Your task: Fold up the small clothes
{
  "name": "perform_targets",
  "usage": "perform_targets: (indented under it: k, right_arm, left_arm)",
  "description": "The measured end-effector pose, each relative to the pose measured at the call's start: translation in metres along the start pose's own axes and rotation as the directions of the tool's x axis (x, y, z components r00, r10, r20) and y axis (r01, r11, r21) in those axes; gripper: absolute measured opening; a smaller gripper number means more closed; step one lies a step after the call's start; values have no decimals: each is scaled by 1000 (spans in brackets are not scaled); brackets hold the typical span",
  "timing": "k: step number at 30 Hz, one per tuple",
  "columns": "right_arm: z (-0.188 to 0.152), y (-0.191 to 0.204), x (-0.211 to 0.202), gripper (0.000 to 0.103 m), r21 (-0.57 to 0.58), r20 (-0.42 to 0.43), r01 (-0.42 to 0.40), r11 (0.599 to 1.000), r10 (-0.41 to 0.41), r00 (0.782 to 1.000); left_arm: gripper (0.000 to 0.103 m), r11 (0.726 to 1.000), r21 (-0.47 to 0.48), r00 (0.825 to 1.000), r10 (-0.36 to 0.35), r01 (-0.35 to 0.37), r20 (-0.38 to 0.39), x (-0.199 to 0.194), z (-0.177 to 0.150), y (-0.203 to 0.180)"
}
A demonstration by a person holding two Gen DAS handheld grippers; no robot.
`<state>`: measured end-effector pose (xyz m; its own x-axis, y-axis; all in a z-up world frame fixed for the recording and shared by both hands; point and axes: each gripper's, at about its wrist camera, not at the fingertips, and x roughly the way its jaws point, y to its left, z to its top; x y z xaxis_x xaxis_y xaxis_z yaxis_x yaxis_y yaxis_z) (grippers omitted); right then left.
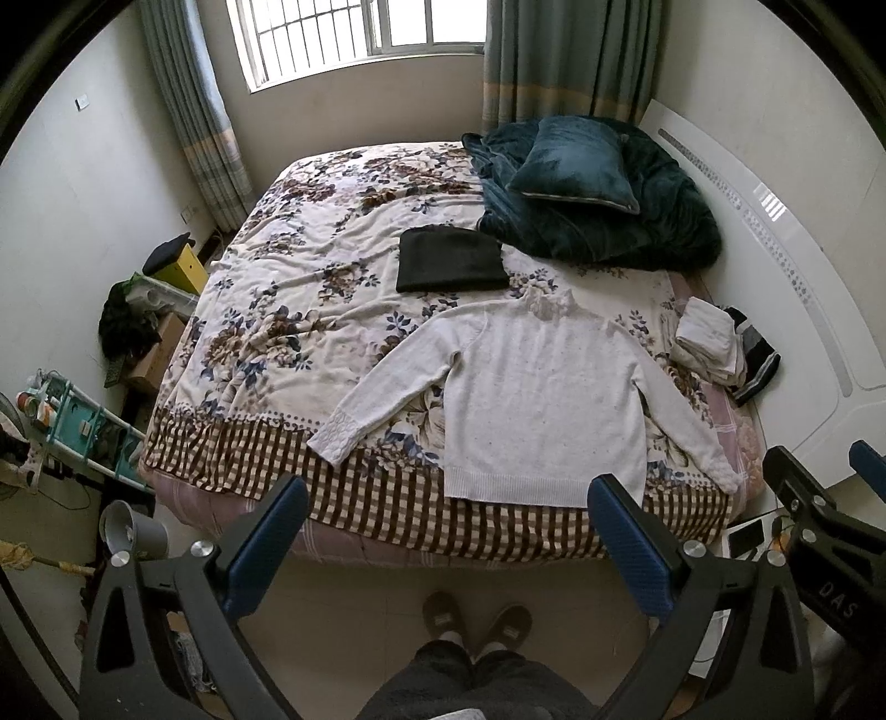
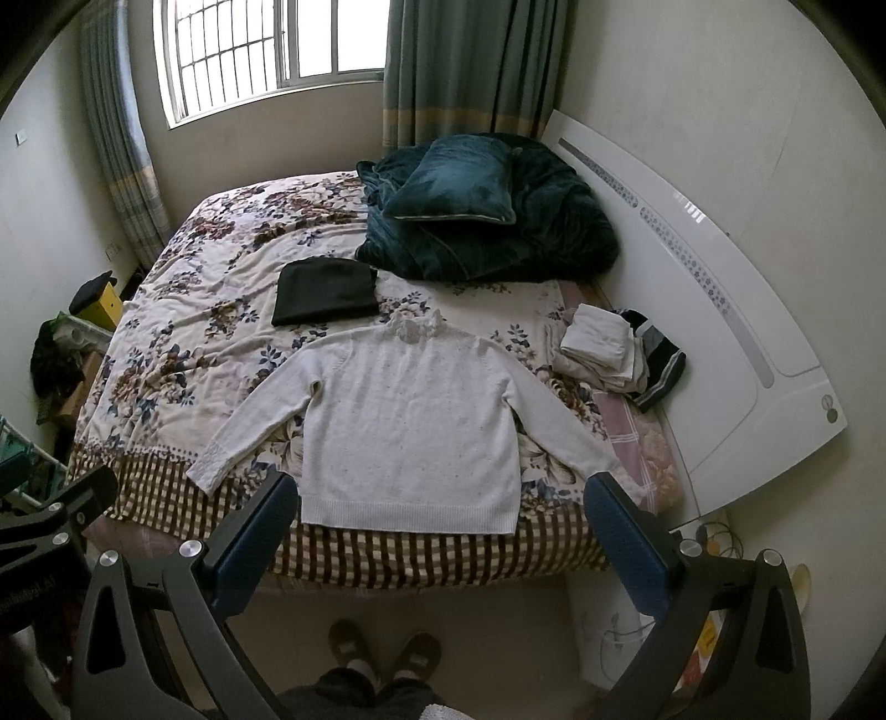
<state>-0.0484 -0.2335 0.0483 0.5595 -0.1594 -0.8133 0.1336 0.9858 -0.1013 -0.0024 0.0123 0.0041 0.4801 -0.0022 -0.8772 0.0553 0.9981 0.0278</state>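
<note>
Sweater [image 1: 531,399], white, lies flat on the bed [image 1: 310,310] near its front edge, sleeves spread out. Behind it sits a folded black cloth [image 1: 451,260]. Both the left gripper [image 1: 448,531] and right gripper [image 2: 440,526] hang above the floor, fingers wide and holding nothing.

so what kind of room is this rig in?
Almost certainly a home bedroom: a bed with a floral cover fills the room, a teal pillow sits on bunched bedding against the white headboard, and a curtained window is behind. A white sweater lies spread flat on the bed.
</note>
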Motion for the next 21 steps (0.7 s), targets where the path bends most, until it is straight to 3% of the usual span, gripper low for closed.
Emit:
perform_targets:
  k: [14, 21]
  right_arm:
    - [1, -5, -2, 103, 13, -11, 5, 1000, -4, 1000]
    - [1, -38, 66, 103, 180, -64, 72, 981, -62, 996]
  left_arm:
    - [103, 1000, 9, 1000, -7, 7, -4, 3, 7, 0]
    - [103, 997, 74, 998, 25, -29, 53, 72, 49, -32]
